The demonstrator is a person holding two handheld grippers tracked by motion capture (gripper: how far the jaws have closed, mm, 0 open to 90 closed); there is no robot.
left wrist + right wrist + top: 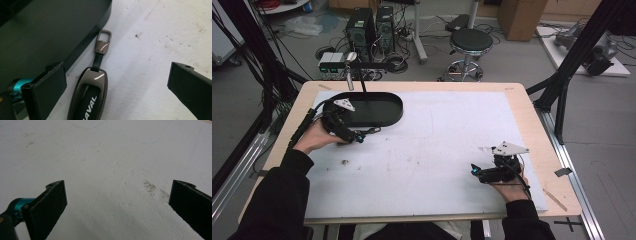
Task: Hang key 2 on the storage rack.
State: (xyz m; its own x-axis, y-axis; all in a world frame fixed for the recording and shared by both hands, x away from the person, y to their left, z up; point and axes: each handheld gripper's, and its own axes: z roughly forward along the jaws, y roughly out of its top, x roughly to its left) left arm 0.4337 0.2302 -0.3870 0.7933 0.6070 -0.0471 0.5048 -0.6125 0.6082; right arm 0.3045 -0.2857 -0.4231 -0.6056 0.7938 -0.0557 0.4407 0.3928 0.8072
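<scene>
The left gripper (116,92) sits at the near edge of the black oval plastic tray (382,112), on the far left part of the white foam-covered table (437,150). Its two black jaws stand wide apart, gripping nothing. Between them, closer to the left jaw, lies a glossy dark grey metal key fob case (88,97) with white lettering on its black centre strip. The case lies flat on the white surface, its lower end cut off by the bottom edge of the left gripper view. A short black strap runs from its upper end to a small grey metal clip (102,41), which lies just beside the tray's outer wall; whether the clip touches the wall cannot be told. In the high view the fob shows as a thin dark shape (373,130) just outside the tray's near rim, beside the left gripper (357,136), which the person's left hand (314,137) holds. The right gripper (117,207), held by the right hand (509,187), rests low over the near right part of the table, well apart from the tray and the fob. Its jaws also stand wide open, with bare white surface and a faint brown speckled stain (155,191) between them.
</scene>
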